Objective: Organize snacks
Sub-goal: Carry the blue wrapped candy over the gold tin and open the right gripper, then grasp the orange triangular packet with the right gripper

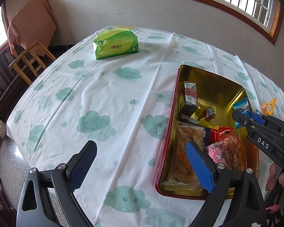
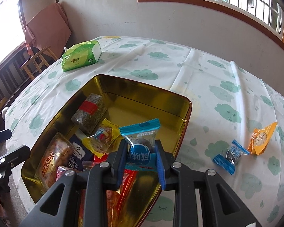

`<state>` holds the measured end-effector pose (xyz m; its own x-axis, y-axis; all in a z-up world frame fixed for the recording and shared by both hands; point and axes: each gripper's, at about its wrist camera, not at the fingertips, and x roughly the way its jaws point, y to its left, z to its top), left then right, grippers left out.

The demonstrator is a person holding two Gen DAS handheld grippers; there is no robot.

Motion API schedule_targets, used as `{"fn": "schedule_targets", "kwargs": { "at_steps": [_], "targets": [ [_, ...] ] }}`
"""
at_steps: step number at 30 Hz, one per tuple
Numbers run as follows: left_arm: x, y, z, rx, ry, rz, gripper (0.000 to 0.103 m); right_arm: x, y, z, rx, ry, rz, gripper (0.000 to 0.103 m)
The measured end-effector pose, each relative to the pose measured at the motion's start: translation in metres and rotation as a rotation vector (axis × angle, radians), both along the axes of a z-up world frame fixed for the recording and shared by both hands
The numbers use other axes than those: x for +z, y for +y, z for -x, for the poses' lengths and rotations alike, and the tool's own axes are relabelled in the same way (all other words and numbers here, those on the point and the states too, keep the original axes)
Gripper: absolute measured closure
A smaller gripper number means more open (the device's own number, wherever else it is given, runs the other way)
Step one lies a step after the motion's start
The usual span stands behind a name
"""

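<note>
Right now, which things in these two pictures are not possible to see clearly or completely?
- Tin: its near end, right wrist view, is covered by the right gripper and the blue snack packet it grips.
- Snacks under the top layer: both views, buried by other packets.
- Orange packet: left wrist view, small near the edge, print unreadable.
- Left gripper: open, its handle cut off by the bottom edge.

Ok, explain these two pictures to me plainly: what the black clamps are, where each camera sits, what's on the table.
A person holds one clamp-like tool in each hand; each carries a camera looking along its jaws. The left gripper hangs open and empty over the cloud-print tablecloth. The right gripper is shut on a blue-wrapped snack above the gold tin, which already holds several packets. Outside the tin lie a blue sweet, an orange packet and a green tissue pack.
</note>
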<state>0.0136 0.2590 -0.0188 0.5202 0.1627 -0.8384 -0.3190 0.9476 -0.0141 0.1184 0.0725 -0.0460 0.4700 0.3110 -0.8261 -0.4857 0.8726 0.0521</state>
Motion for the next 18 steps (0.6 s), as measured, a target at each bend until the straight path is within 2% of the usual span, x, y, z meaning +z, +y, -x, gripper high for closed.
{"fn": "schedule_targets", "kwargs": {
  "at_steps": [3,7,11,18],
  "targets": [
    [-0.001,-0.001,0.001,-0.003,0.004,0.000,0.010,0.002,-0.001,0.001,0.002,-0.003,-0.007,0.073],
    [-0.002,-0.002,0.001,-0.002,0.005,0.004,0.010,0.011,-0.008,0.004,-0.011,-0.030,-0.022,0.066],
    [-0.001,-0.008,0.002,-0.016,0.005,-0.005,0.010,0.023,-0.024,0.005,-0.044,-0.056,-0.046,0.063],
    [0.006,-0.024,0.002,-0.049,-0.010,-0.007,0.010,0.038,-0.091,0.004,-0.185,-0.109,-0.044,0.052]
  ]
}}
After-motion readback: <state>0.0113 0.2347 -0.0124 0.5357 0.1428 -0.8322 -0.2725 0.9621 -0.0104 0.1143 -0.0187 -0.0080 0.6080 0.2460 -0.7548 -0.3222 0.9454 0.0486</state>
